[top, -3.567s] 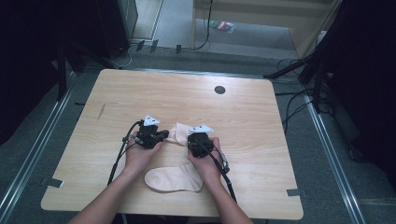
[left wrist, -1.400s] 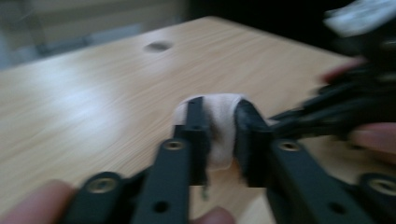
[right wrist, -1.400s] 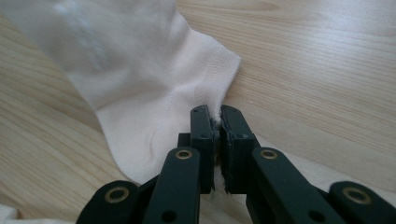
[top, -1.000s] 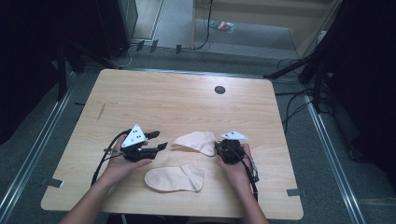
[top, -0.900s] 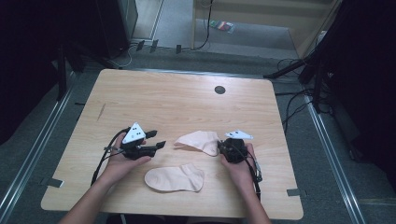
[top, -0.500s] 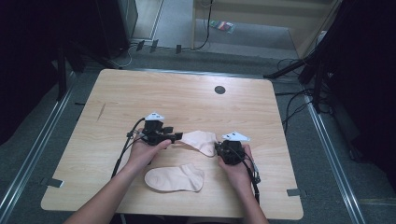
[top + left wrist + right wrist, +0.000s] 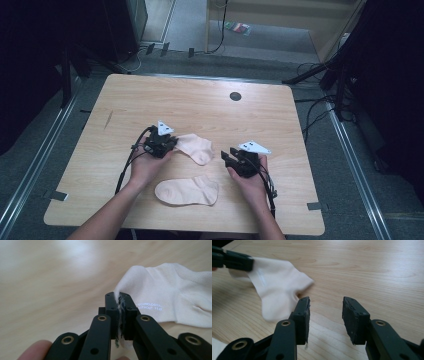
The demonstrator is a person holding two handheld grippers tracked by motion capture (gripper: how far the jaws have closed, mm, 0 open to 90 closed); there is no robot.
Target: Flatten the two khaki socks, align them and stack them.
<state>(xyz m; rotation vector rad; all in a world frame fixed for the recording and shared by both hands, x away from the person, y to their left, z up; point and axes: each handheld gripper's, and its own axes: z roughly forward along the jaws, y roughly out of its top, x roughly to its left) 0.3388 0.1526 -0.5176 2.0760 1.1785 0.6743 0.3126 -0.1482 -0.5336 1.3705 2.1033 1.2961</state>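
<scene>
My left gripper (image 7: 119, 312) has just snapped shut on the edge of the far sock (image 7: 175, 297), and I can see cloth squeezed between the pads. My right gripper (image 7: 325, 315) has just opened up, with nothing between its jaws, only bare table (image 7: 374, 270). The sock lies near the middle of the table, with its other end flat on the wood. It looks soft, thin and very light, so I think it will flop and fold. The edge is a good spot to hold. A second sock (image 7: 187, 191) lies closer to me.
</scene>
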